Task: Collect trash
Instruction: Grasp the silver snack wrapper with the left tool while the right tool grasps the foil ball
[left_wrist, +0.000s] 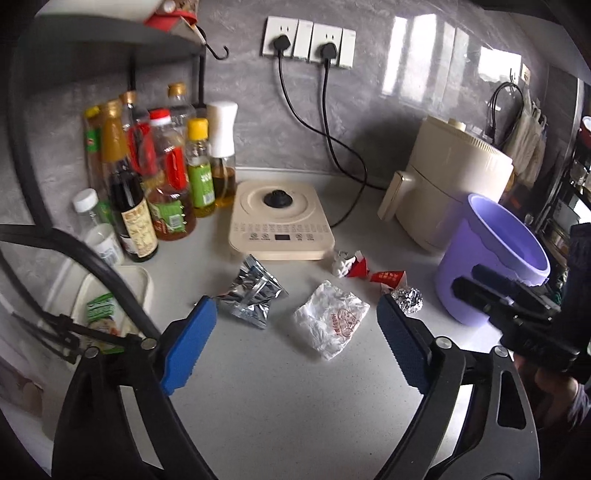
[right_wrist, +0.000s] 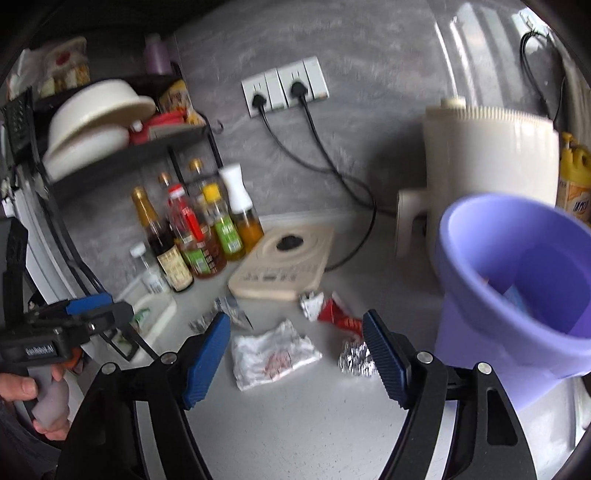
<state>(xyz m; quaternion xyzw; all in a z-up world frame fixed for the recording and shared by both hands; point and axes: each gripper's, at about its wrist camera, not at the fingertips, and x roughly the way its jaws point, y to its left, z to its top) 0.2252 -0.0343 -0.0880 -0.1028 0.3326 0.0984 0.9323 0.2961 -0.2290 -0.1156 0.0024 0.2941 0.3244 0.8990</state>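
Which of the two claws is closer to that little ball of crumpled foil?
Right, as far as I can judge. The right claw has the foil ball just beside its right-hand finger. The left claw sits further left, over the white wrapper.

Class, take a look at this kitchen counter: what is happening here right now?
A person is clearing rubbish off a kitchen counter with a hand-held gripper in each hand. Both the left gripper and the right gripper are open and empty, poised above the litter. A white paper wrapper, a silver foil packet, a foil ball and red and white scraps lie loose on the counter. The purple bin stands at the right. Nothing is picked up yet.
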